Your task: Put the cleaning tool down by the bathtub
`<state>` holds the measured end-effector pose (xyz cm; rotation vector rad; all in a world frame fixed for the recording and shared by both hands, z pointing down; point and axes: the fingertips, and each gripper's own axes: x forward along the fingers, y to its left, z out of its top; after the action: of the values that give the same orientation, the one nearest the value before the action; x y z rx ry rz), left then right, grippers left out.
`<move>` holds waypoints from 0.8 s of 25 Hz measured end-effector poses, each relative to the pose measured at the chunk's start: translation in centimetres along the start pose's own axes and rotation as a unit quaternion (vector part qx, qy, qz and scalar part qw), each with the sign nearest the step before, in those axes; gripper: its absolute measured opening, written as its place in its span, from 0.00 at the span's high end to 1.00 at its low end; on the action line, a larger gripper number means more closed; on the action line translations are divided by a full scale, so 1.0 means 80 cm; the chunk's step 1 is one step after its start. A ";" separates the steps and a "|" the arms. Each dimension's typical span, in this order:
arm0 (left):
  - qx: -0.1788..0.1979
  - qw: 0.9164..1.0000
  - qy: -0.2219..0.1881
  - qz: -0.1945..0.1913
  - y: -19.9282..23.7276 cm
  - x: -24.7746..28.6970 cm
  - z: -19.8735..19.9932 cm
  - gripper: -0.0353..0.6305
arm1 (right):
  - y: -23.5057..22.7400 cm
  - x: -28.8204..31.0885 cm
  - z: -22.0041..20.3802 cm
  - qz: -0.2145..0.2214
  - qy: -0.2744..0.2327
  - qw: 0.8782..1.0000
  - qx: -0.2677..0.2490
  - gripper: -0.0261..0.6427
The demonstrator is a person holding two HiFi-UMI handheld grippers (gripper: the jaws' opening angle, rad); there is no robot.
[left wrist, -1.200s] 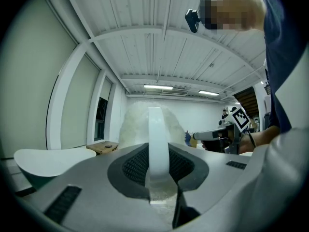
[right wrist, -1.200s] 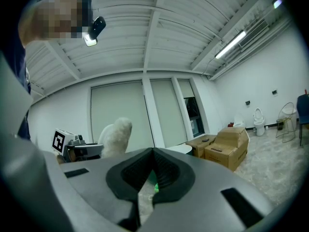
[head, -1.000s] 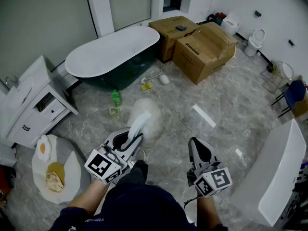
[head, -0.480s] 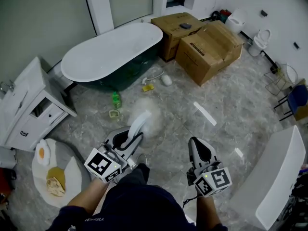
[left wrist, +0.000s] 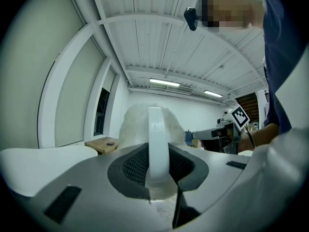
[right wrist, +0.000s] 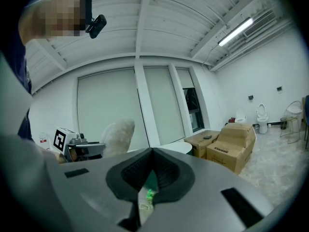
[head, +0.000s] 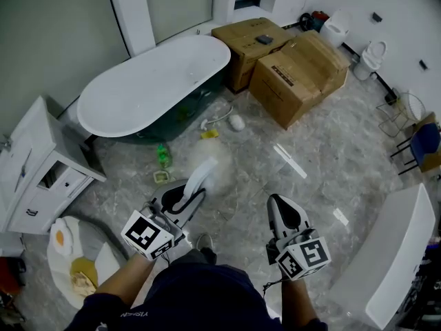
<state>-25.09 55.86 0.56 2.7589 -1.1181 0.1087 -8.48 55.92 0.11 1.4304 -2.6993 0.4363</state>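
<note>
Left tongs (head: 185, 197) clamp the white handle of the fluffy cleaning tool (head: 207, 169), held above the floor (head: 331, 150) near the bathtub (head: 151, 88). Right tongs (head: 286, 216) are closed together, empty. Printing on the cardboard boxes (head: 296, 74) is too small to read.

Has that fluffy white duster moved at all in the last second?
Yes: the duster, held in the left gripper, has come slightly nearer the bathtub.
</note>
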 end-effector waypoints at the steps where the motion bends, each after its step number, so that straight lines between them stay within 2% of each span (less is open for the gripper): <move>1: 0.001 1.000 0.000 -0.002 0.010 0.004 0.001 0.79 | -0.002 0.009 0.002 -0.001 0.000 1.000 -0.001 0.95; 8: -0.001 1.000 -0.004 -0.002 0.066 0.025 0.008 0.79 | -0.015 0.063 0.012 -0.009 -0.001 1.000 -0.001 0.95; 20: -0.001 1.000 -0.011 0.012 0.119 0.053 0.015 0.79 | -0.041 0.122 0.027 -0.001 -0.007 1.000 -0.005 0.95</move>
<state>-28.66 46.05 1.12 2.7516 -1.1552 0.0795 -11.21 45.74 0.49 1.4380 -2.7065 0.4150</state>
